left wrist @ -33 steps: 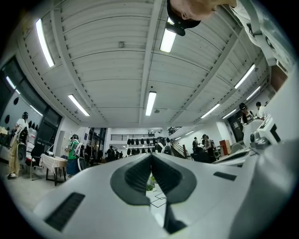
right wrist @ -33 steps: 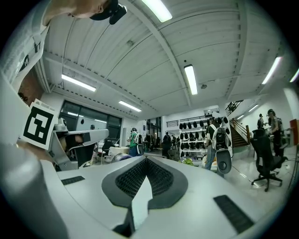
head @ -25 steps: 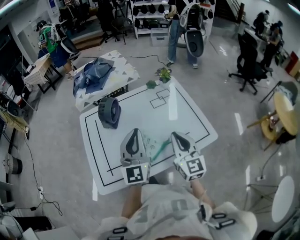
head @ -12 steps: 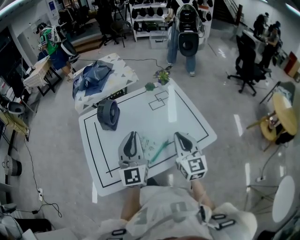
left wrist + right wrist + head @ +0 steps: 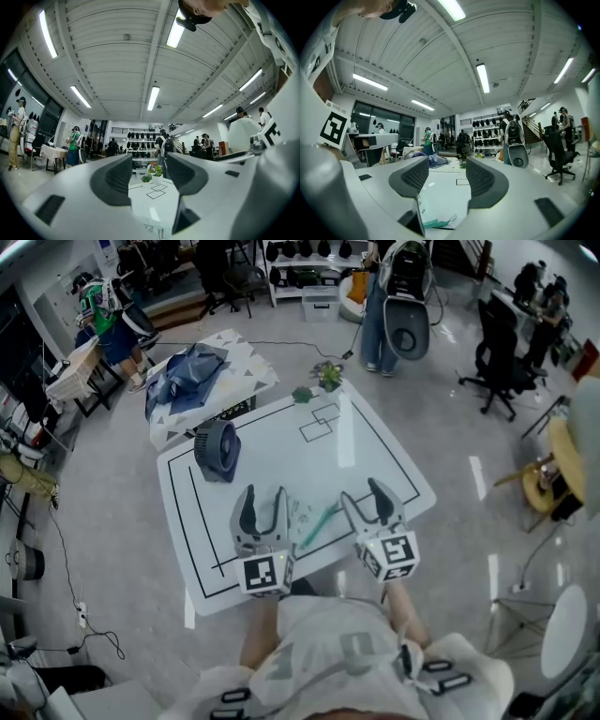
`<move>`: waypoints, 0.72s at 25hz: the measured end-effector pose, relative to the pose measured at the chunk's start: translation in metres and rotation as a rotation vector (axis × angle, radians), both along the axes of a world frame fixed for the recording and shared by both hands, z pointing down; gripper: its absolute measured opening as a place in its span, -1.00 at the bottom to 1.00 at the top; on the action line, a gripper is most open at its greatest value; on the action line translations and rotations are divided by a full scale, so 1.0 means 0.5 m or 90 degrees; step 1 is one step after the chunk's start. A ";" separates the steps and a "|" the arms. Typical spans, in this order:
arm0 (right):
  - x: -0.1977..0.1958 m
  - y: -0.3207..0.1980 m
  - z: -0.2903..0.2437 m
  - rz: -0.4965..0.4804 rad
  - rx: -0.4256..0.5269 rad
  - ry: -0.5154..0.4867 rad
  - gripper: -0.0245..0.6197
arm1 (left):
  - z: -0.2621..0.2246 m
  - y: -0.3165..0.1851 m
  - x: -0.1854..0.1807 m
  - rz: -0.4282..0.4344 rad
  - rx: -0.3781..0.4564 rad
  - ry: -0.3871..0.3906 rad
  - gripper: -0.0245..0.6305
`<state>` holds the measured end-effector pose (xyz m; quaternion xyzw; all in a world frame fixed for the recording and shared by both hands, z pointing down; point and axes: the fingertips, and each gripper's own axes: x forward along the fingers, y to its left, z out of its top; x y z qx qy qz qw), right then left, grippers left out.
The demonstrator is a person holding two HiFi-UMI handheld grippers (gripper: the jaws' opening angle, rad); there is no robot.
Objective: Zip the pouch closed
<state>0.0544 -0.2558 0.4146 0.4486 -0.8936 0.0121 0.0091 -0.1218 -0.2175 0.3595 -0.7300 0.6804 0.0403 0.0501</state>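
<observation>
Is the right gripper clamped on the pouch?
No: the right gripper has just been opening, its fingers stand apart, and the pouch lies on the table below them, unpressed.

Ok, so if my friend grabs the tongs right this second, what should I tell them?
Left tongs: have just been opening, now wide apart, holding nothing.
Right tongs: the same, just opened and empty.
Pouch: lies flat on the white table near the front edge, between the two tongs, and neither is touching it. Its green zip runs along the side nearer the right tongs.
Done: the pictures are too small to tell whether the zip is fully shut.
Left: look closely at the zip. If there is a gap, probably hold the pouch with one tongs and pull the slider with the other.
</observation>
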 end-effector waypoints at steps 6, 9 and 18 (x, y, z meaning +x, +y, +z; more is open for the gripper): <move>-0.018 -0.017 0.004 -0.075 0.037 0.208 -0.14 | -0.012 -0.003 -0.009 0.001 0.007 -0.005 -0.28; -0.030 -0.027 0.049 -0.135 0.061 0.338 -0.14 | -0.004 -0.004 -0.015 0.003 0.001 -0.011 -0.28; -0.042 -0.086 0.264 -0.308 0.144 0.742 -0.14 | 0.024 -0.008 -0.029 0.010 -0.029 -0.001 -0.28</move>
